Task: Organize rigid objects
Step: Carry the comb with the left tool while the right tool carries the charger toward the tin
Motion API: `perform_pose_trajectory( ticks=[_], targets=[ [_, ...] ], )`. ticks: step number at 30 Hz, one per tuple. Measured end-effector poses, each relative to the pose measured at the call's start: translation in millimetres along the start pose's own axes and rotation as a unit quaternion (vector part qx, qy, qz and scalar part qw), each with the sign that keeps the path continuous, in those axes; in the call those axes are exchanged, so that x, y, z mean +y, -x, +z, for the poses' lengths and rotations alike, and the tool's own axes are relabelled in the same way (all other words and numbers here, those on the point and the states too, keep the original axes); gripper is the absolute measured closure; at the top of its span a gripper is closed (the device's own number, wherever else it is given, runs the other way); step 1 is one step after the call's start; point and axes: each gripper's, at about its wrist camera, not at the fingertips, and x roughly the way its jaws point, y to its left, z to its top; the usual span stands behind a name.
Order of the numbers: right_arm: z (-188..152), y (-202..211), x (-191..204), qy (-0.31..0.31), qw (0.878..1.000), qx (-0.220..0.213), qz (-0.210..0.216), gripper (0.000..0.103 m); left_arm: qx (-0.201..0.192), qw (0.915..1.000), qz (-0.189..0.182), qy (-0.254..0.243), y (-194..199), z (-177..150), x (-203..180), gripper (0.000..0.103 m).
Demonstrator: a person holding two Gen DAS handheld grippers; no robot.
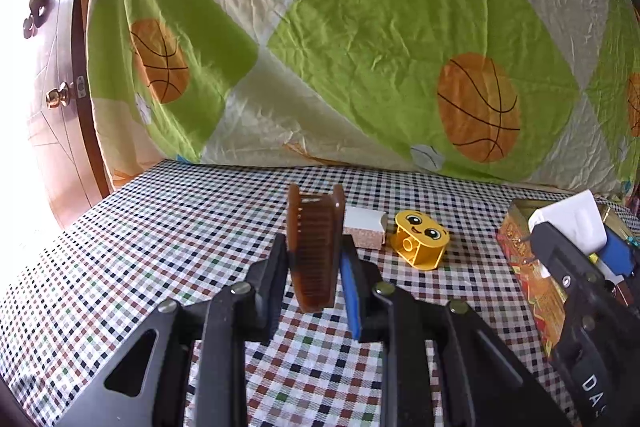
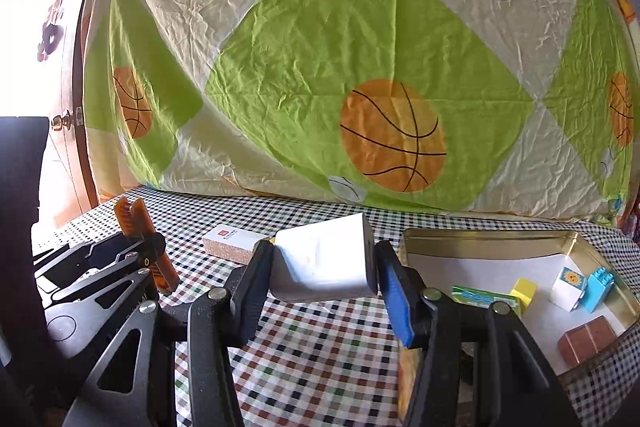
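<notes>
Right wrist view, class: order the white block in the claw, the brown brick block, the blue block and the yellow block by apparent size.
1. White block, though nearness inflates it.
2. Brown brick block.
3. Blue block and yellow block look alike; unranked.

The comb (image 1: 314, 251) looks like translucent brown plastic, glossy, with fine ridged teeth. The yellow block (image 1: 420, 239) is smooth shiny plastic with a printed face. The small box (image 1: 364, 227) beside it has a matt white paper top and a speckled, cork-like rough side. The white block (image 2: 326, 263) looks smooth and matt, its material unclear. The tin tray (image 2: 480, 241) has bright gold metal walls, reflective, and a printed outer side. The tablecloth (image 1: 160, 227) is checked woven cloth, matt. The sheet (image 1: 360, 27) at the desk's far edge is thin creased cloth. Gripper fingers (image 1: 276, 267) are matt black, with 1 blue pad (image 1: 352, 291).
</notes>
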Motion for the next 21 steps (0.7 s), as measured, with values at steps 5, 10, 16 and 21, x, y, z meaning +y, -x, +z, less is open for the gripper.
perform_pose_trajectory(
  ticks=[5, 10, 16, 21],
  targets=[
    [-3, 9, -14, 0.003, 1.000, -0.004, -0.010, 0.049, 0.000, 1.0000, -0.007, -0.002, 5, -3, -12, 0.079],
    [-4, 15, -30, -0.004, 1.000, -0.008, -0.018, 0.049, -0.002, 0.9999, -0.012, -0.008, 10, -4, -25, 0.079],
    [-4, 22, -46, -0.014, 0.999, -0.014, -0.026, 0.049, -0.008, 0.9996, -0.023, -0.013, 16, -4, -39, 0.079],
    [-4, 28, -58, -0.020, 0.999, -0.020, -0.031, 0.049, -0.013, 0.9992, -0.032, -0.019, 22, -3, -51, 0.079]
  ],
)
